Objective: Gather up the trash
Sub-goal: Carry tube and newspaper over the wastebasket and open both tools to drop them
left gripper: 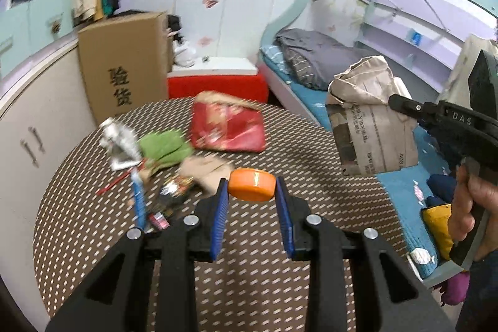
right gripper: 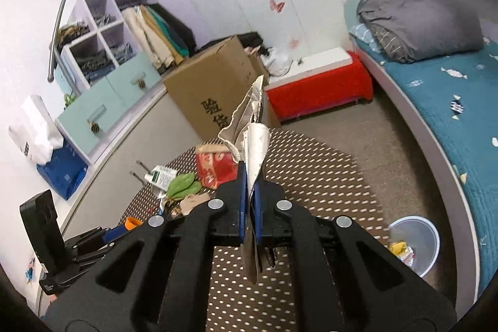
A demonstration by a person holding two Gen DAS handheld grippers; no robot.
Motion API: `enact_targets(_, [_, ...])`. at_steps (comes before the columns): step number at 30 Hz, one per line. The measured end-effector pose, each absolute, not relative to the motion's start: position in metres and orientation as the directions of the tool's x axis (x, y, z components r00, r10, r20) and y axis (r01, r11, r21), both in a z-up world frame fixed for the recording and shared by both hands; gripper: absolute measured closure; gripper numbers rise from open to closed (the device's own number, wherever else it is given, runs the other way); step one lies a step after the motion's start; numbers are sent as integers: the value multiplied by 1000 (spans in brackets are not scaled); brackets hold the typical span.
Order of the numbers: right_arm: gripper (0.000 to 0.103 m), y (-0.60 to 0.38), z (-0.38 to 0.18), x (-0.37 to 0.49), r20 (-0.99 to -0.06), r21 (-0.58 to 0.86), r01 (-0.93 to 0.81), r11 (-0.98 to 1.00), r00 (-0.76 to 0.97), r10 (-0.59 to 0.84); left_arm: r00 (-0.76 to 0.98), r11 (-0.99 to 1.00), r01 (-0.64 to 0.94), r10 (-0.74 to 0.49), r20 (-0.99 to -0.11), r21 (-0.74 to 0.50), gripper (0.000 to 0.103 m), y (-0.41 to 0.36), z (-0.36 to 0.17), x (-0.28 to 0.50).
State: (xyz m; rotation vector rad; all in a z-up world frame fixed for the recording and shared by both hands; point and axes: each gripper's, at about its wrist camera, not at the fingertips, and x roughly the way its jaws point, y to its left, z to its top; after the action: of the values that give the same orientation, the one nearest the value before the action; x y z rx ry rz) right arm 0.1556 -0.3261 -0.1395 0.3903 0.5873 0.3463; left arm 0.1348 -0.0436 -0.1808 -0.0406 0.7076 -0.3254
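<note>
On the left wrist view, my left gripper is holding an orange cap between its blue pads, jaws at a medium gap, both touching the cap's sides. It's hanging over the dotted brown worktop. Trash is lying on the worktop ahead-left: a red wrapper, a green scrap, a crumpled silver-white carton, a tan paper bit, a blue tube and a red stick. This part is motion-blurred, so I'm not reading finer detail. At right, my right hand is gripping the other tool, and its tip is pinching a crumpled newspaper up in the air, off the worktop edge, with the bed behind it. A cardboard box is standing past the worktop's far left edge.

Over on the right wrist view, my right gripper is closed narrow on the newspaper, which is sticking up edge-on between the pads and poking out below them too. Same worktop is sitting underneath, with the red wrapper, green scrap and carton grouped on its left part. My left gripper is showing at lower left with the orange cap in it. A light-blue bin is standing on the floor at right, between worktop and bed, with some wrappers already in it.
</note>
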Motion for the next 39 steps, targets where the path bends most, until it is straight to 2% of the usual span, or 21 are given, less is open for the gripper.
enact_targets(13, [99,-439,-130,124,-406,489,-57,871,868,285,647,871,467,-455,-612,-154,74,-156,-157,161])
enact_targets(19, [99,-487,-153,121,-444,496,54,867,874,199,583,820,552,-508,-634,-151,74,-218,-161,173])
enact_targets(27, [98,-541,-239,143,-581,535,226,814,798,161,489,772,619,-522,-698,-143,74,-287,-189,189])
enact_targets(32, [98,-565,-301,164,-650,567,307,764,737,187,439,748,652,-508,-741,-127,74,-325,-210,202])
enact_targets(39, [95,-592,-364,194,-697,598,380,705,681,224,383,724,682,-472,-794,-102,74,-366,-238,224])
